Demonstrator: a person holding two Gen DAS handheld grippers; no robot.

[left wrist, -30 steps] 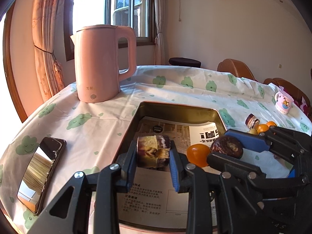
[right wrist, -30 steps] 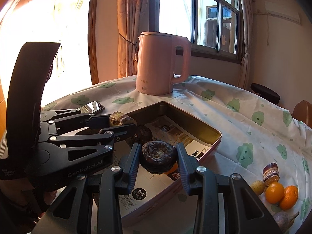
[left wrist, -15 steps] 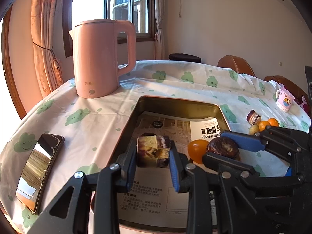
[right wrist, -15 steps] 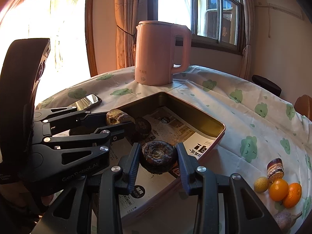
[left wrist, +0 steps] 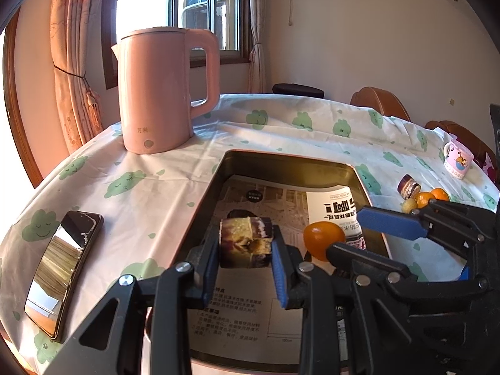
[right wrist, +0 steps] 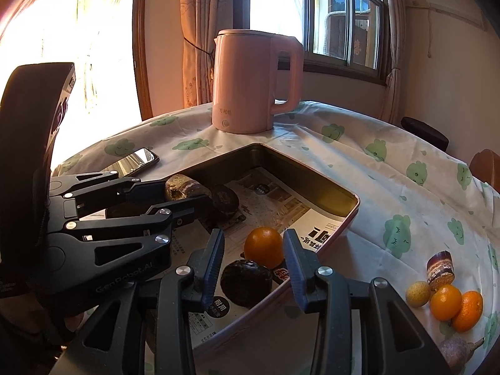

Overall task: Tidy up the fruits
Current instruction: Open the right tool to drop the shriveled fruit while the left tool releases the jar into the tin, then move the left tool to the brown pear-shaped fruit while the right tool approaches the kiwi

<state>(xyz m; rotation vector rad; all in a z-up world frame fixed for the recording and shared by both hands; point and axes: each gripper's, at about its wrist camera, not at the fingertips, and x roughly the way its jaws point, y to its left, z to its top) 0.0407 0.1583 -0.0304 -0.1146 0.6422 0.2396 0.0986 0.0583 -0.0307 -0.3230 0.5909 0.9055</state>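
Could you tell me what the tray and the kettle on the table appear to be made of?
The tray looks like thin sheet metal with a dull gold finish inside: its walls carry a soft sheen and its rim is rolled. Printed paper lines its floor. The kettle looks like matte pink plastic, smooth and evenly coloured; a metal body under that shell cannot be ruled out.

A pink kettle [left wrist: 165, 90] stands upright on the tablecloth [left wrist: 150, 187], far beyond the fingers, its handle turned to the right. A dark phone [left wrist: 64, 278] lies flat on the cloth, to the left of the fingers, and its screen mirrors the room. Behind the kettle is a window [left wrist: 206, 9] with a tied curtain [left wrist: 73, 59] at its left. Far to the right of the fingers a small printed mug [left wrist: 457, 158] stands near the table edge, before brown chair backs [left wrist: 379, 102].
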